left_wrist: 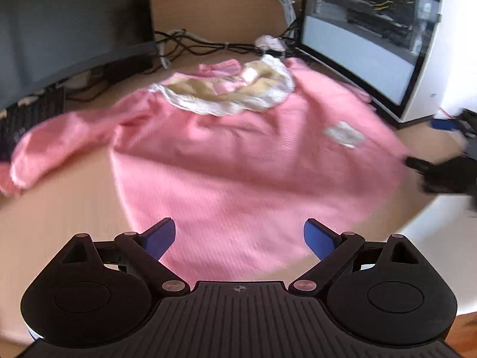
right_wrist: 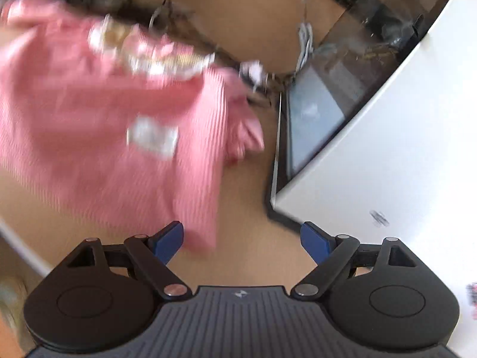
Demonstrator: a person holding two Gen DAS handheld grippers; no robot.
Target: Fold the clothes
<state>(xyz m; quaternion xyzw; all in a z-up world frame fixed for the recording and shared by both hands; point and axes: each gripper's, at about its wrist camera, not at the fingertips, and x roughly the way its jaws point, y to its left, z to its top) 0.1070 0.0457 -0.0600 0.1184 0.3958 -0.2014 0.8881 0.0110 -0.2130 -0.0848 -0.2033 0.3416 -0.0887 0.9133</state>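
On the wooden desk (left_wrist: 59, 223), between a dark monitor (left_wrist: 68, 21) and a white PC case (left_wrist: 429, 59), the pink sweater (left_wrist: 238, 164) lies spread front-up, white collar (left_wrist: 226, 101) toward the back, one sleeve (left_wrist: 59, 149) extended sideways. Left gripper (left_wrist: 240, 238) hovers over the hem, jaws wide apart, holding nothing. Right gripper (right_wrist: 241, 238) hangs beside the sweater's edge, likewise spread and empty. Judged step: approach before the first fold. Next move requires closing on an edge or sleeve.

Left wrist view low over the light wooden desk (left_wrist: 59, 223), facing the pink ribbed sweater (left_wrist: 238, 164) closely, right wrist view steeper, from its right edge, both sharing sweater (right_wrist: 104, 134) and white glass-sided computer case (left_wrist: 417, 59).
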